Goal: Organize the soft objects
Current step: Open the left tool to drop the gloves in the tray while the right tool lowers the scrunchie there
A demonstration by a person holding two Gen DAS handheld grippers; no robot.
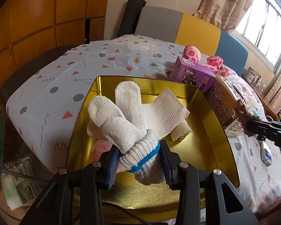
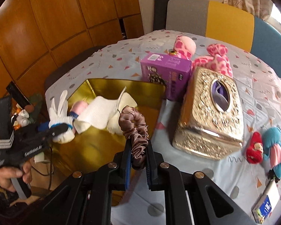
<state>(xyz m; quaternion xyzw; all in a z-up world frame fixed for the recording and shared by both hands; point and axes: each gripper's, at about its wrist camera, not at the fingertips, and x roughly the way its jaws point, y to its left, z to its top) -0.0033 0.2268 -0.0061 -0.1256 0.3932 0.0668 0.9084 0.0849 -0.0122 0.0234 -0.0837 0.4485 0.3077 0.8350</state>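
Left tool [image 1: 139, 161]: clenched on a rolled white knit glove [image 1: 125, 123] with a blue cuff band, which is held above the near part of a gold tin tray [image 1: 211, 108]; the glove's finger ends are splayed away from the tool. A hand [image 2: 11, 174] is seen gripping this tool's handle in the right wrist view.

Right tool [image 2: 137, 161]: clenched on a brown satin scrunchie [image 2: 134, 129], which is held up in the air over the tray's right edge, its free loop curled above the blue pads.

Gold tin tray, on the bench [image 1: 46, 93]: a folded white paper towel [image 1: 168, 110], a cream cloth roll [image 1: 180, 133] beneath the towel, and a pink soft item [image 1: 99, 148] partly hidden under the glove are contained.

Bench, covered by a white cloth printed with triangles, dots and squiggles:
- purple carton [image 2: 164, 73], set just behind the tray's far right corner;
- ornate gold tissue box [image 2: 209, 116], placed right of the tray, touching the carton;
- pink spotted plush toy [image 2: 211, 58], laid behind the carton and tissue box;
- small red doll [image 2: 254, 148] and blue doll [image 2: 275, 150], laid side by side right of the tissue box;
- small blue-and-white packet [image 2: 265, 204], near the bench's front right edge.
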